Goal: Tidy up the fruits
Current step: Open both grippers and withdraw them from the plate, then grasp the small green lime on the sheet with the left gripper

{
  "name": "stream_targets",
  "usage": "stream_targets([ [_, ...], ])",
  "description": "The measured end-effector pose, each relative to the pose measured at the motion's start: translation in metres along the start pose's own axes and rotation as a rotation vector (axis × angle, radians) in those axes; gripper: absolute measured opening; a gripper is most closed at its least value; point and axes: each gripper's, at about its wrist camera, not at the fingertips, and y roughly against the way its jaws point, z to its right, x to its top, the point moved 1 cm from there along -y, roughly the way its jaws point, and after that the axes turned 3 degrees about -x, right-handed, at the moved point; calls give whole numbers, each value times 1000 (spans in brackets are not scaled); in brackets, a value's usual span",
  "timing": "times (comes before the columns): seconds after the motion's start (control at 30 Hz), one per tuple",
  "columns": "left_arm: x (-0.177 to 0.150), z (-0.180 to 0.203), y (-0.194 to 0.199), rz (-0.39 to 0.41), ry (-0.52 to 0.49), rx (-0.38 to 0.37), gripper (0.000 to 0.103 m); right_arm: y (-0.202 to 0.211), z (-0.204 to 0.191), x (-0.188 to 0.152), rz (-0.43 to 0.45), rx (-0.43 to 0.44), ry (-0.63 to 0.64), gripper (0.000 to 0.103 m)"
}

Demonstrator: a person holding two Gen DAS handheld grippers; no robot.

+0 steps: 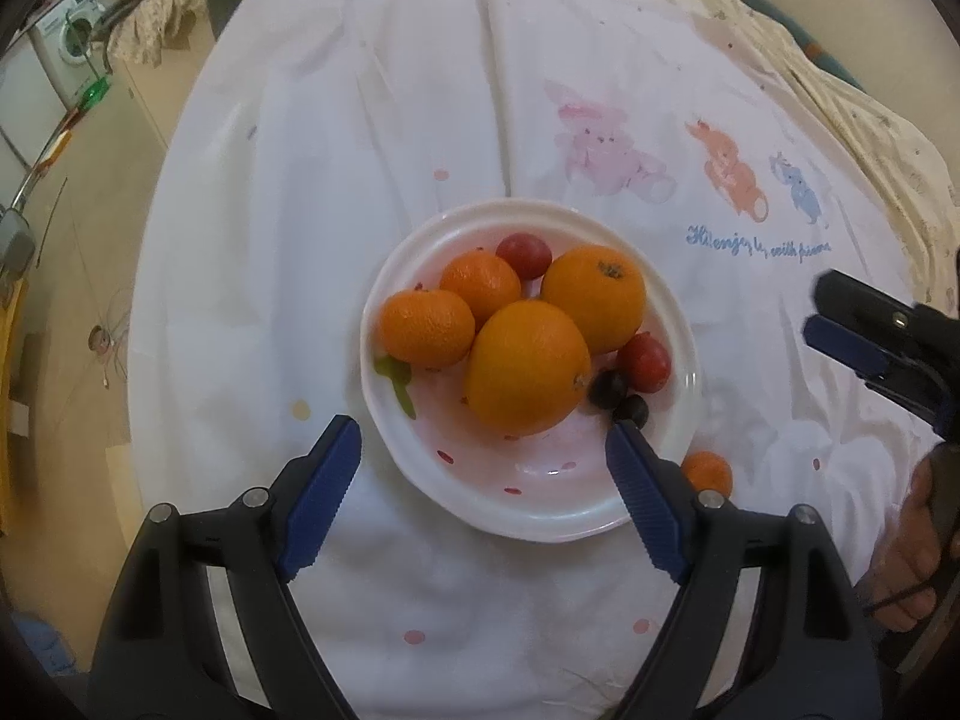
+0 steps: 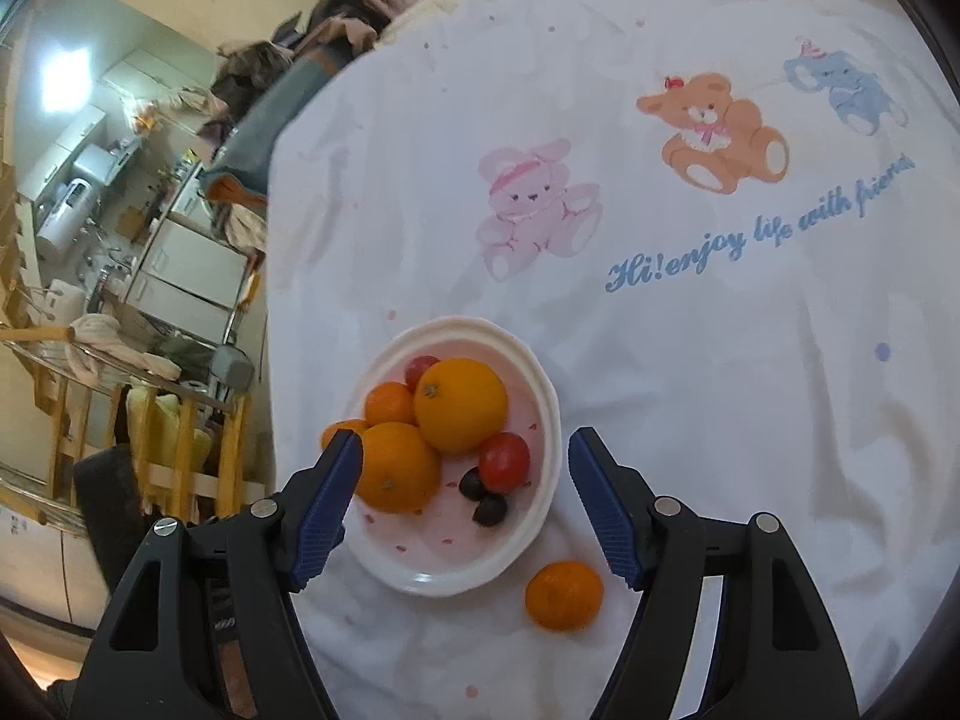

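Observation:
A white bowl (image 1: 540, 504) sits on a white tablecloth and holds two large oranges (image 1: 528, 366), two small mandarins (image 1: 426, 329), two red fruits (image 1: 645, 362) and two dark grapes (image 1: 607, 389). The bowl also shows in the right wrist view (image 2: 432, 582). One loose mandarin (image 2: 564, 595) lies on the cloth just outside the bowl, seen small in the left wrist view (image 1: 708, 471). My left gripper (image 1: 483, 435) is open and empty above the bowl's near rim. My right gripper (image 2: 465, 450) is open and empty above the bowl, with the loose mandarin below its right finger.
The tablecloth (image 2: 720, 360) has printed bears and blue lettering. The table's left edge drops to a cluttered kitchen floor with a washing machine (image 1: 72, 36) and wooden rack (image 2: 180, 438). The right gripper shows at the right edge of the left wrist view (image 1: 888, 354).

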Motion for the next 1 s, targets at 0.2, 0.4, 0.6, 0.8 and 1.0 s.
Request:
stream_targets([
  [0.2,-5,5,21,57,-24,-23,81,25,6,-10,37,-4,-21,75],
  [0.4,-17,9,41,94,-54,-30,81,47,15,-24,57,-21,-45,75],
  [0.6,-42,5,45,64,-26,-61,81,61,23,-41,68,-28,-67,75],
  [0.8,-68,17,45,18,-74,-116,81,60,31,-55,38,-65,-84,75],
  [1.0,-101,31,34,-93,-126,-160,81,53,45,-67,-8,-122,-110,75],
])
